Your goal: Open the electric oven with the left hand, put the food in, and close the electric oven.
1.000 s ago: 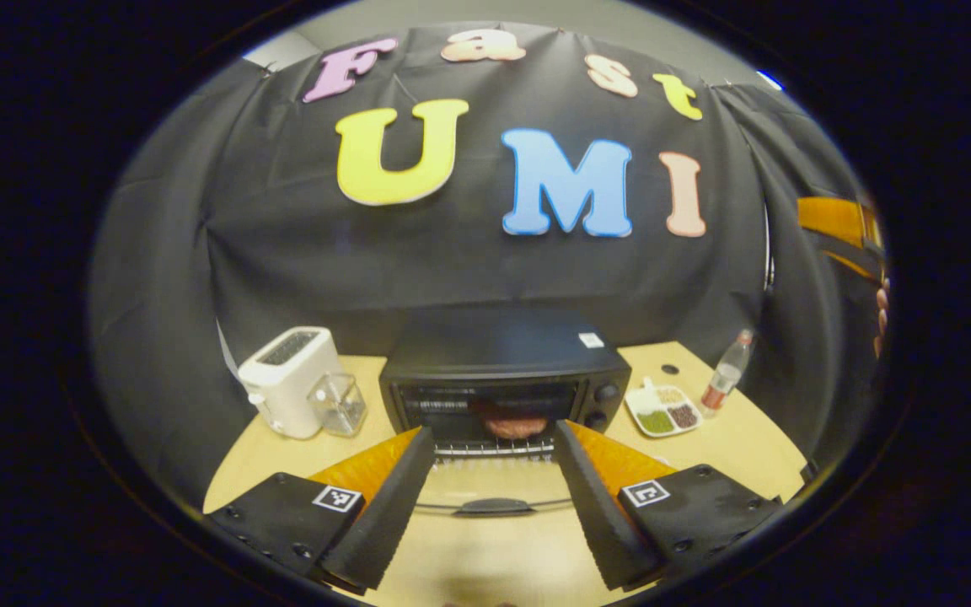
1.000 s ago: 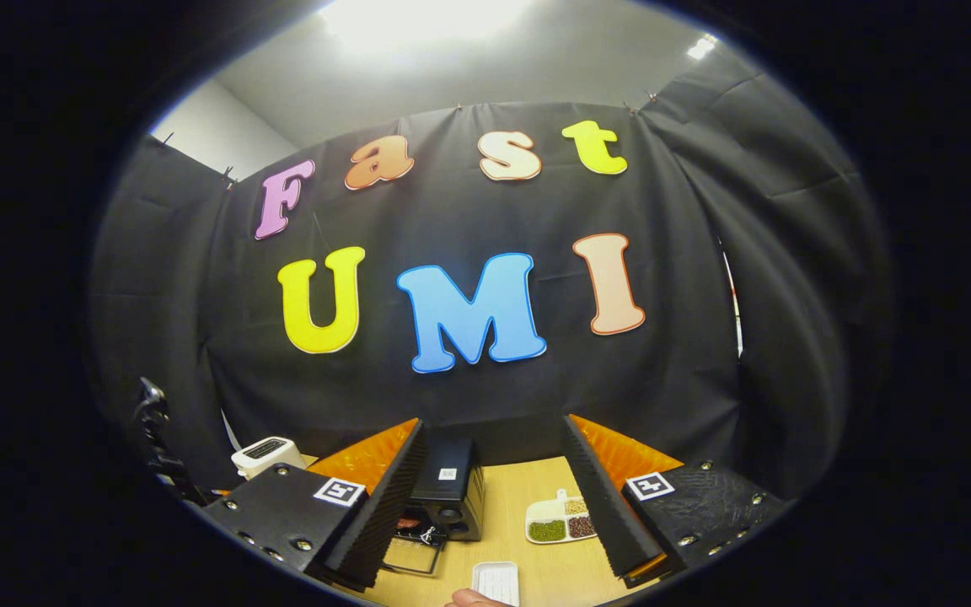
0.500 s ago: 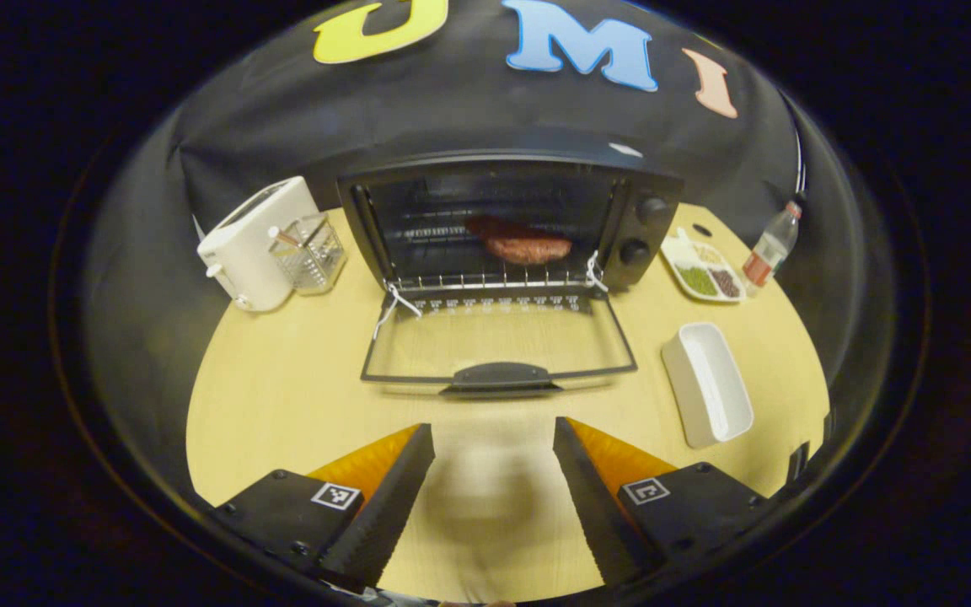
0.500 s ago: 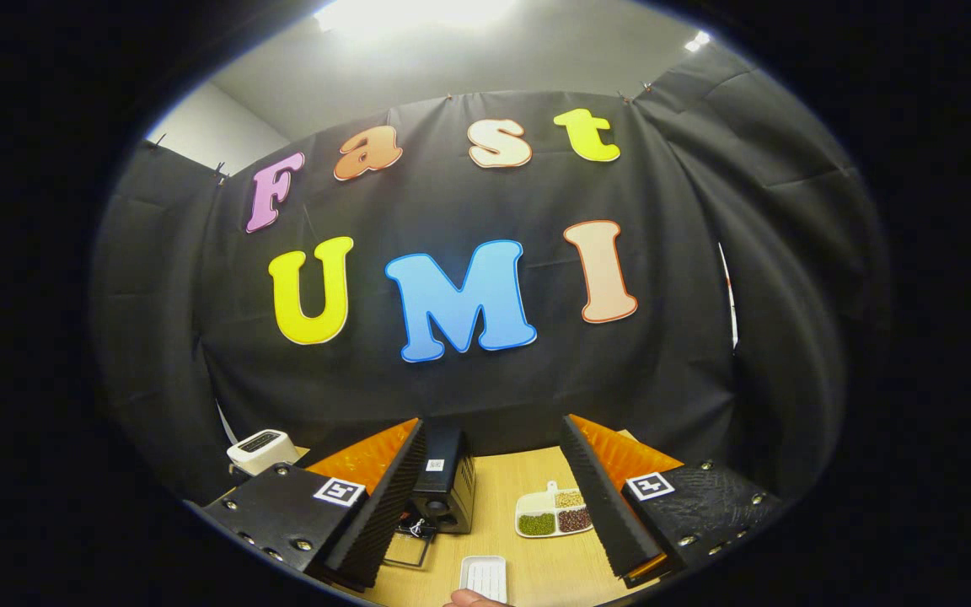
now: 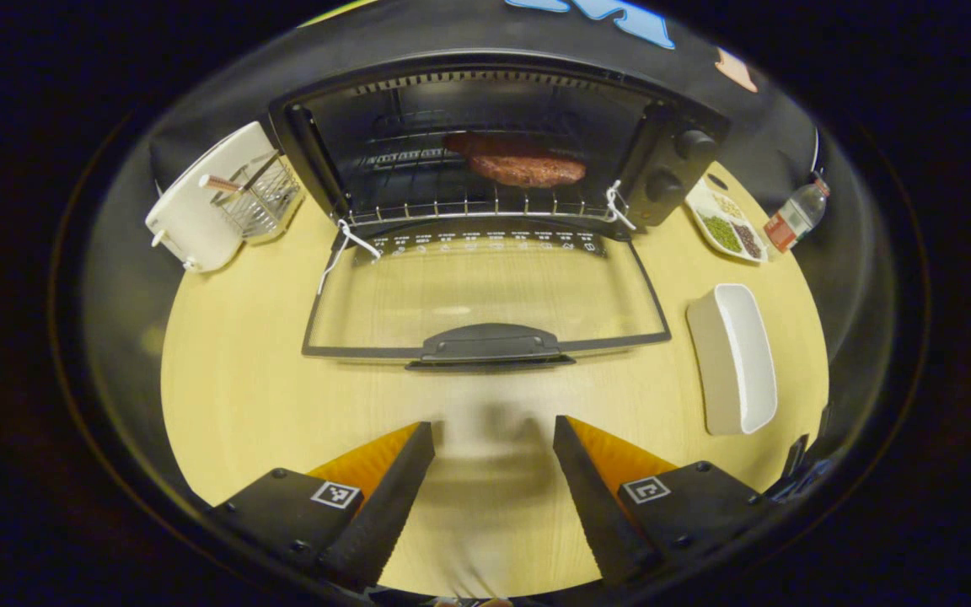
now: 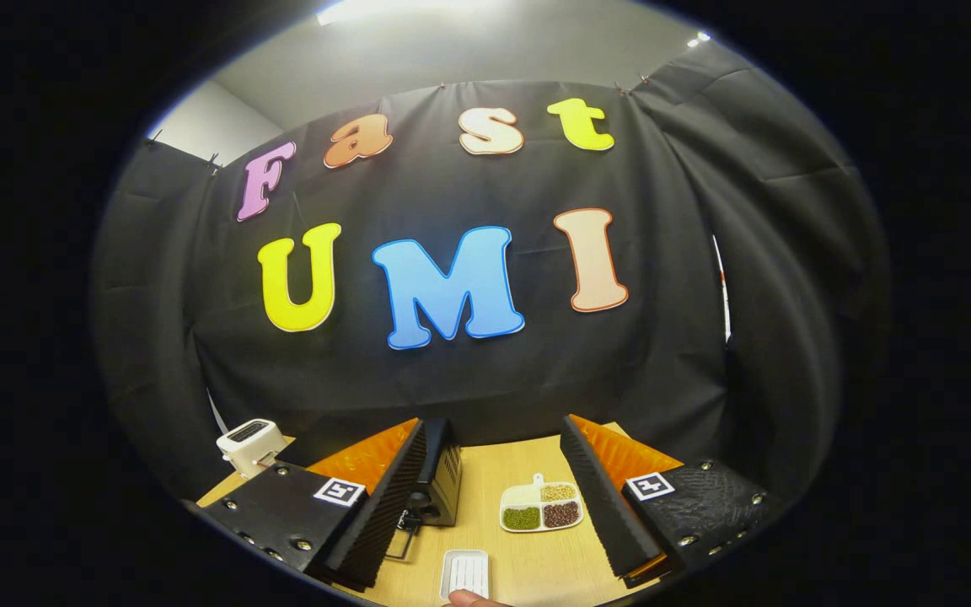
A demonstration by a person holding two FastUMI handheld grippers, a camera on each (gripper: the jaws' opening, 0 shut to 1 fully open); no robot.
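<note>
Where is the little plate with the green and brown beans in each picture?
Left gripper view: the divided plate sits far right on the table, just right of the oven, beside a bottle.
Right gripper view: the same plate lies low in the middle, between the gripper's two fingers, right of the oven.
Shared landmark: the white toaster, left of the oven in both.

Oven door (image 5: 485,295) flat on table, white dish (image 5: 734,358) right, mouth unblocked
</note>
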